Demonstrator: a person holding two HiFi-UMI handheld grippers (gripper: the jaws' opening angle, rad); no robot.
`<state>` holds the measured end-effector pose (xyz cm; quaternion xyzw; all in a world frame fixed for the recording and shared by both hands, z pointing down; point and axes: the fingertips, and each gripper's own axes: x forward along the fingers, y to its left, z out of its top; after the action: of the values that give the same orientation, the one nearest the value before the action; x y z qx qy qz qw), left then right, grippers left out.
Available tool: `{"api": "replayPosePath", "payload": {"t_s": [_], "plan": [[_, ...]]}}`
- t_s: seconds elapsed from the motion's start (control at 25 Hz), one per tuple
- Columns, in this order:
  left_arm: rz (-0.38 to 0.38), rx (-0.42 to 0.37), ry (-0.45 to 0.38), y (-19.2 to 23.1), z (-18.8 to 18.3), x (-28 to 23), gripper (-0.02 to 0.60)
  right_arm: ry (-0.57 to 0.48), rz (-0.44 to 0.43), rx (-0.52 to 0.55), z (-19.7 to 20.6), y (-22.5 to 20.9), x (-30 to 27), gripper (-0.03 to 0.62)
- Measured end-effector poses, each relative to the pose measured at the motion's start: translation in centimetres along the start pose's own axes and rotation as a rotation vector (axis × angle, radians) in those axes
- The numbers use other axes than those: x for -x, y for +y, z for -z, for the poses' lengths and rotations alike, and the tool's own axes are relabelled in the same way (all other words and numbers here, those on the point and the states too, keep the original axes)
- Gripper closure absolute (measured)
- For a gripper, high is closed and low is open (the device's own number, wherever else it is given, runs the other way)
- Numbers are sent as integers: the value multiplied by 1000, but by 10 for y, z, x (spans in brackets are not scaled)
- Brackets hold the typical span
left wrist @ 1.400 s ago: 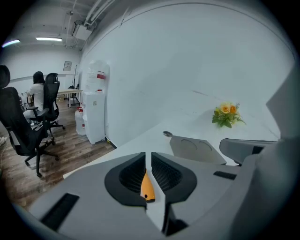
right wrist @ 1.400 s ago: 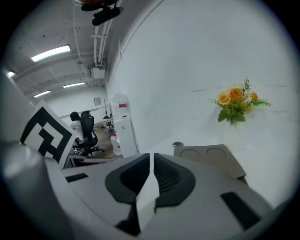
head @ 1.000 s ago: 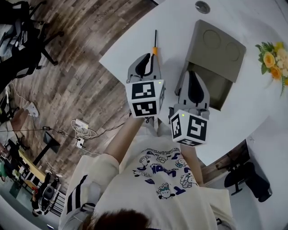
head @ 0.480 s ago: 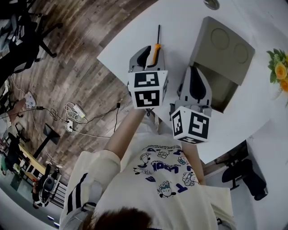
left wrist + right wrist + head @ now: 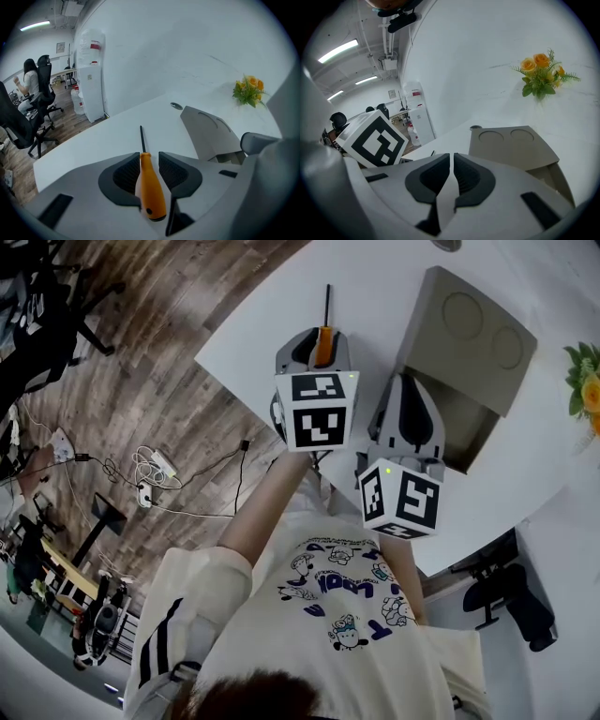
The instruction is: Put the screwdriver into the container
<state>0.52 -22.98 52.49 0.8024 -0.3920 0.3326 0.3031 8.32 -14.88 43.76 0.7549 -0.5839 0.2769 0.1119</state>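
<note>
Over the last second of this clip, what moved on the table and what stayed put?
The left gripper moved forward over the screwdriver, so the orange handle now sits between its jaws, which stand apart, not visibly clamped. The screwdriver lies where it was on the table. The right gripper, jaws together and empty, and the container stayed put.

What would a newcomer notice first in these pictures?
The orange-handled screwdriver lies on the white table between the jaws of the left gripper. Right of it stands a grey container with its lid raised, and yellow flowers sit farther right.
</note>
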Motion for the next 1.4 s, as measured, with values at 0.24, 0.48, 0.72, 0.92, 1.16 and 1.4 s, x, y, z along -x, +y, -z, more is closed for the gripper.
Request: {"api": "replayPosePath", "payload": {"t_s": [0.24, 0.48, 0.72, 0.92, 1.16, 1.4], "plan": [[-28, 21, 14, 2, 3, -3, 455, 6, 7, -10, 2, -5, 0, 551], [-62, 31, 27, 11, 2, -4, 479, 15, 7, -11, 0, -4, -3, 551], [-72, 33, 12, 12, 6, -5, 483, 17, 6, -16, 6, -4, -3, 551], [-52, 52, -3, 14, 4, -5, 486, 18, 5, -15, 5, -3, -3, 551], [-41, 65, -11, 12, 5, -3, 489, 3, 11, -18, 4, -6, 3, 551], [-20, 90, -15, 12, 5, 4, 491, -9, 13, -14, -4, -1, 6, 551]]}}
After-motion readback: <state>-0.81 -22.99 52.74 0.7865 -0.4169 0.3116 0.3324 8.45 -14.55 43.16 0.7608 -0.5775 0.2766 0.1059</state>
